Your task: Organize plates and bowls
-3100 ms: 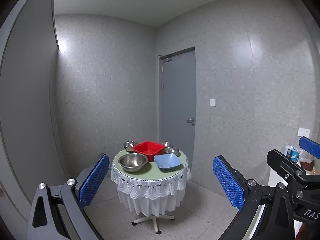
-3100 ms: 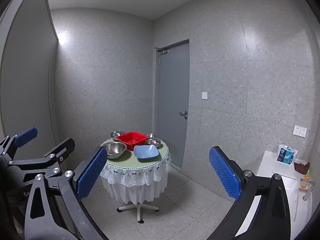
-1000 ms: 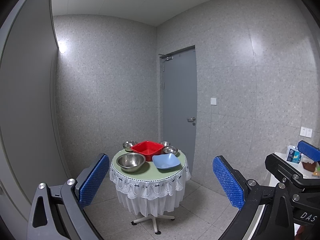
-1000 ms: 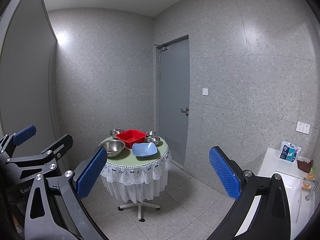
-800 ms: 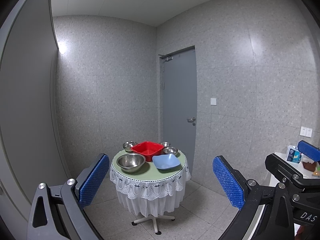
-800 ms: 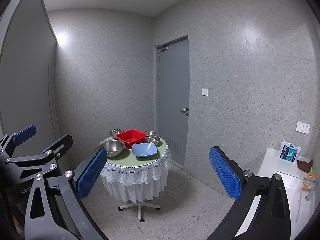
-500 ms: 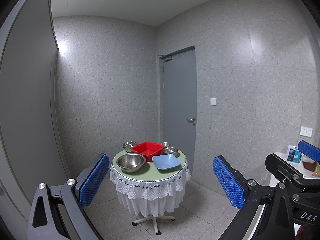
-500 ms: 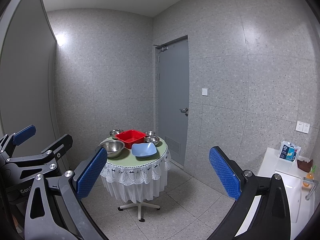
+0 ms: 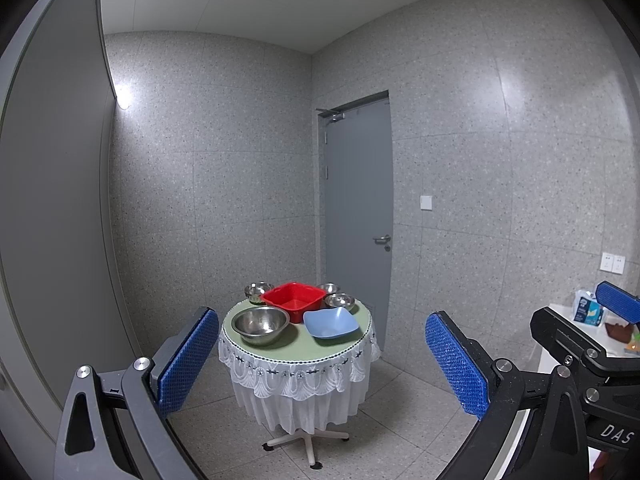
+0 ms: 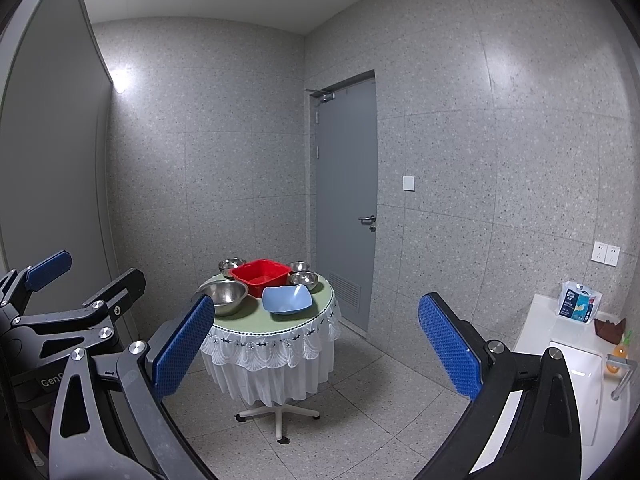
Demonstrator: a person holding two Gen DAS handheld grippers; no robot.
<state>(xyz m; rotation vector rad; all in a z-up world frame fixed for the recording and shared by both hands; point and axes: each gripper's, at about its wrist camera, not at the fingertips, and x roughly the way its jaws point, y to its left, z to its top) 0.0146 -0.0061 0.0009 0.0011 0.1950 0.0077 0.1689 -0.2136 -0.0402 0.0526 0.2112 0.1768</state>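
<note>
Ahead, well apart from both tools, stands a small round table (image 9: 280, 350) with a matte green top, a white scalloped lace skirt and a white star-shaped pedestal base. On it: a square red plastic basin (image 9: 294, 301) at centre-back; a large round polished steel bowl (image 9: 261, 323) at front left; a pale blue square plastic bowl with curved corners (image 9: 330, 322) at front right, near the table's edge. 3 small shiny steel bowls sit at the back: 1 left of the basin (image 9: 258, 291), 2 to its right (image 9: 339, 301), close together. Left gripper (image 9: 322, 364): jaws spread wide, dimpled blue rubber pads (image 9: 186, 362) on black angular arms, nothing between them. Right gripper (image 10: 316, 348): likewise spread wide and empty, same textured blue pads (image 10: 450, 346). Walls are grey speckled tile; a flat grey door (image 9: 358, 216) with a metal lever handle stands behind the table. A white glossy counter (image 10: 560, 344) lies at far right.
</note>
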